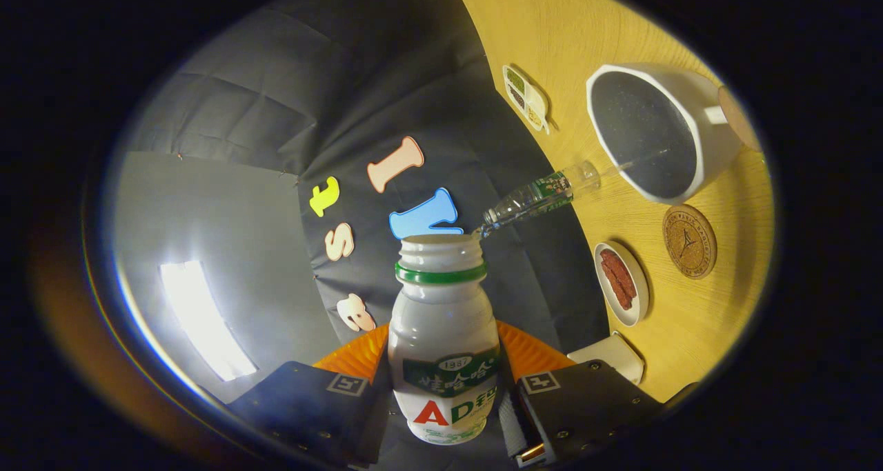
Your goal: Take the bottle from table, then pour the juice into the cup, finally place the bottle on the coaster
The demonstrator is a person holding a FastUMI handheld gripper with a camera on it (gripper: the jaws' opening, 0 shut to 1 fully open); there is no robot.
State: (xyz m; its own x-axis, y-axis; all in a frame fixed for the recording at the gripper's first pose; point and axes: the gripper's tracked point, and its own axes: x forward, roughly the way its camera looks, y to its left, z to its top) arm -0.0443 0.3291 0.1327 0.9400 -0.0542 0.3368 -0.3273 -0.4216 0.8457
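While we look along the two fingers, we note these lines.

Step in hand: we judge it is the pouring. The view is rolled to one side, so the counter [690,319] stands like a wall beside the bottle.

Gripper: the gripper [448,402] is closed on the bottle; the dark finger on each side presses against its lower body.

Bottle: the bottle [445,333] is white with a green ring under an open neck. It sits between the fingers and its mouth points ahead of them. No cap is on it.

Juice: we cannot tell if juice leaves the mouth. The thin clear shape that runs from near the mouth toward the cup looks like a small clear bottle [541,195], not a stream.

Cup: the cup [655,133] is white with a dark inside. It stands on the counter, well beyond the bottle's mouth. Its opening faces us. We cannot see liquid in it.

Coaster: the round cork coaster [690,241] lies bare on the counter just beside the cup.

Other things: a small dish with red strips [621,281] lies near the coaster, and a small divided tray [528,97] lies farther along the counter.

Next move: in our judgement, the mouth must come over the cup's opening before more tilt. Afterwards the bottle must be turned upright and set down on the coaster, with a firm grip all the way.
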